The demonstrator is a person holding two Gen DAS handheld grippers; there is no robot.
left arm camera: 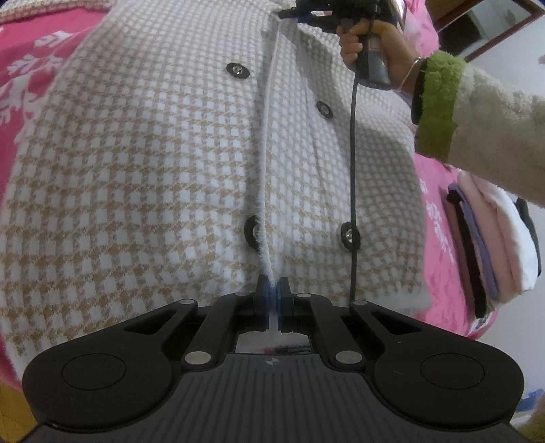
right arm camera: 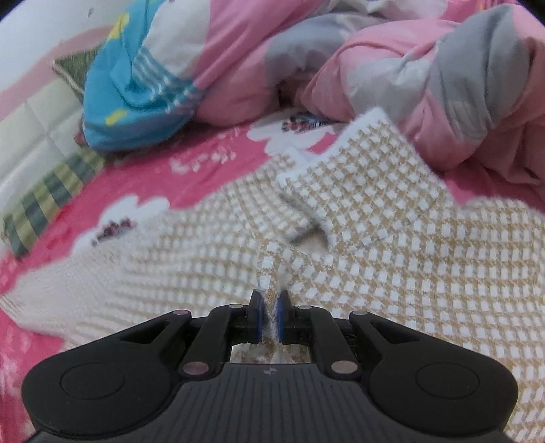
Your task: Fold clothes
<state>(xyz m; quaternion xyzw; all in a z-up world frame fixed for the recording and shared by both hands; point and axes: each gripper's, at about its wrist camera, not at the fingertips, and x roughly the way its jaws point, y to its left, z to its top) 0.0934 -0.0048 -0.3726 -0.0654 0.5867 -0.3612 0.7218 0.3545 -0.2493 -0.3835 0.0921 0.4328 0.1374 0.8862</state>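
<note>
- Lying spread across a bright pink bedsheet with white printed motifs [left arm camera: 37, 68], the beige-and-white houndstooth knit jacket with dark round buttons [left arm camera: 143, 163] fills most of the left wrist view
- Black two-finger left gripper [left arm camera: 272, 289] has its fingers pressed together on the fuzzy white front edge of the jacket, near the hem between the two lower buttons
- Black two-finger right gripper [right arm camera: 270, 303] pinches a narrow fold of the same jacket [right arm camera: 391, 238] between its blue pads [right arm camera: 281, 311], with only the cloth's thickness keeping them apart
- In the left wrist view the right gripper [left arm camera: 289, 13] shows at the far end of the white edge, by the neckline, held by a hand [left arm camera: 374, 44] in a cream fleece sleeve with a green cuff [left arm camera: 439, 105]; a black cable [left arm camera: 352, 170] hangs from it over the jacket
- Jacket's sleeve [right arm camera: 357, 177] lies folded over the body, its white cuff near a crumpled pink-and-grey quilt [right arm camera: 425, 78]
- Blue patterned bedding [right arm camera: 136, 88] sits further left on the sheet
- Small stack of folded pink, purple and white garments [left arm camera: 494, 238] rests just beside the jacket on the right of the left wrist view
</note>
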